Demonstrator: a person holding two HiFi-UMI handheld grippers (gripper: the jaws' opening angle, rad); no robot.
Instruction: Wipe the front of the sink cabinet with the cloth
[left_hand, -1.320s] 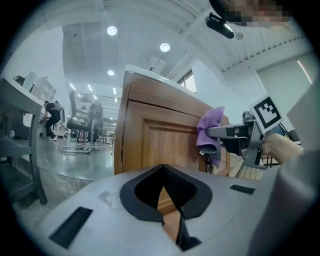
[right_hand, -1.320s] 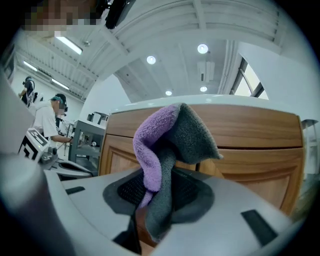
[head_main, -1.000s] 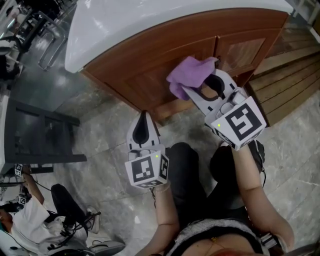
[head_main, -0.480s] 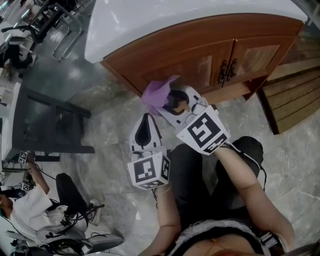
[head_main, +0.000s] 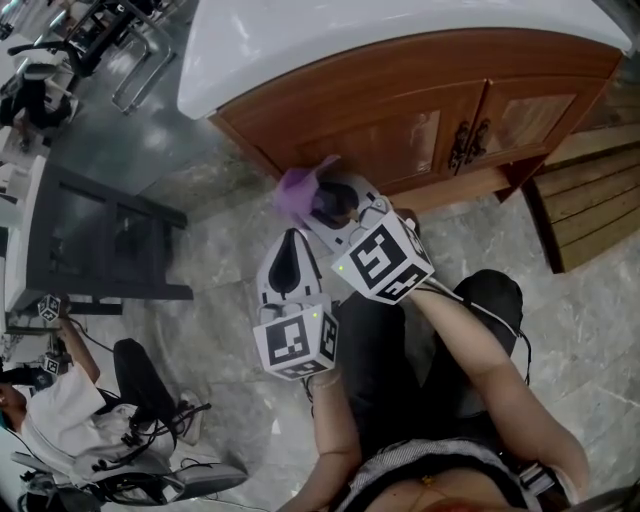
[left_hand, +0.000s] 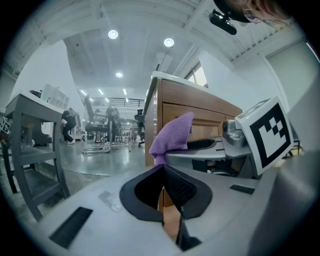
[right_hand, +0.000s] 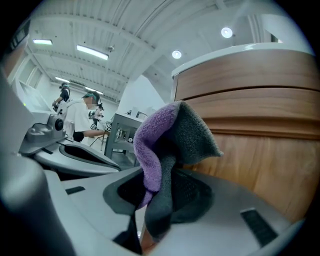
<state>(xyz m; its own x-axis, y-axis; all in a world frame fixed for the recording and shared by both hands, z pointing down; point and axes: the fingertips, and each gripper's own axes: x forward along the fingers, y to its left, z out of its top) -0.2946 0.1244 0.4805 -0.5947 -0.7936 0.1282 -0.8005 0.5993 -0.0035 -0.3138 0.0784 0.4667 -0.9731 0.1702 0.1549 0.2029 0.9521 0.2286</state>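
The sink cabinet (head_main: 400, 110) stands at the far side of the floor (head_main: 230, 250). The cloth (head_main: 298, 190), clamped between the jaws of the right hand-held gripper (head_main: 322, 203), is at the cabinet's low left corner. The left hand-held gripper (head_main: 290, 238), jaws together on nothing, sits just nearer and slightly left, apart from the cabinet. A rack (head_main: 100, 240) stands well to the left, a wooden platform (head_main: 585, 215) lies right of the cabinet, and a person (head_main: 60, 425) is at near left.
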